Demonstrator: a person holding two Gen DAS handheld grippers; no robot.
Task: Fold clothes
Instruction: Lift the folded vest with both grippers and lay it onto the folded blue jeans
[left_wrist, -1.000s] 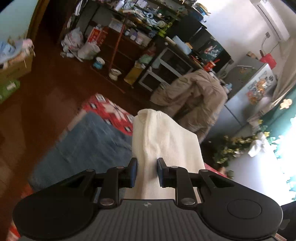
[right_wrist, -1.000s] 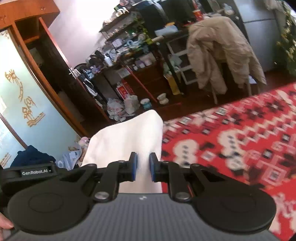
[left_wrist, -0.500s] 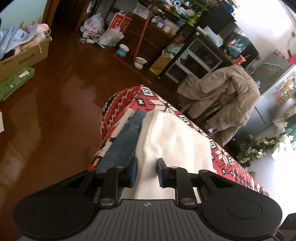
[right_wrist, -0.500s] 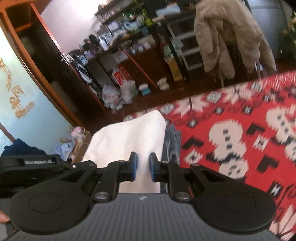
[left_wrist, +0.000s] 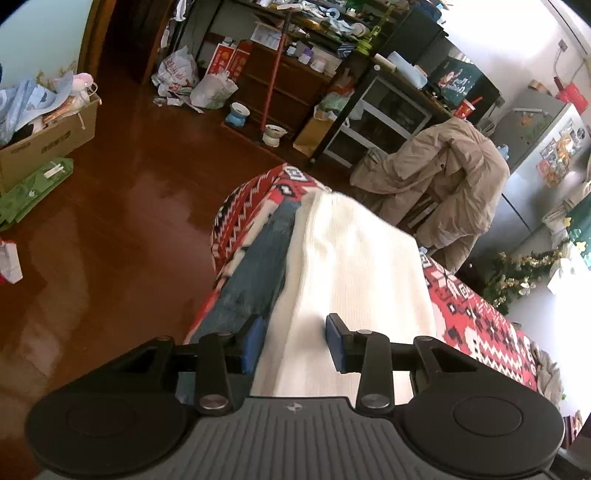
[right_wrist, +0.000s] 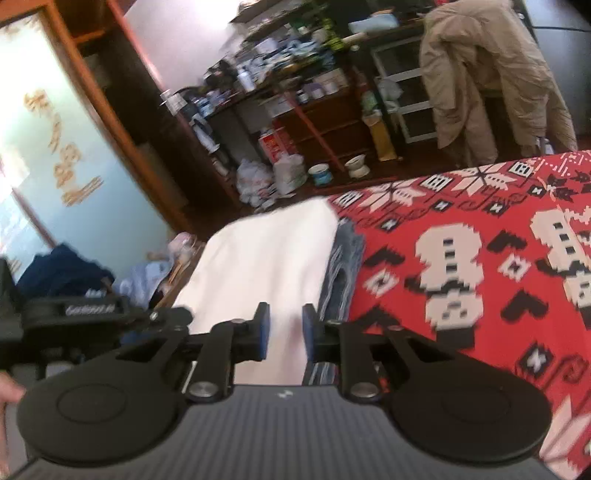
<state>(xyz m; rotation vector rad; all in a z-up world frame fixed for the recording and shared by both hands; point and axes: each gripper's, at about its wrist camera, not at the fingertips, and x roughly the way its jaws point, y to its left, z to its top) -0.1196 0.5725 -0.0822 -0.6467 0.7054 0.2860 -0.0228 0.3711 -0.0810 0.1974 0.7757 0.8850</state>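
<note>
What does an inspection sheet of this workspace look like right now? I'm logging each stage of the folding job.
Surface: red patterned blanket covering the work surface.
Job's things: folded white knitted garment lies on folded blue denim jeans.
Clutter: nothing seen on the blanket besides these.
Grippers: left gripper jaws opening, white garment between them; right gripper shut on the white garment.
Cables: nothing seen.
Surroundings: beige coat draped over a chair, crowded shelves, cardboard box on the dark wooden floor.
</note>
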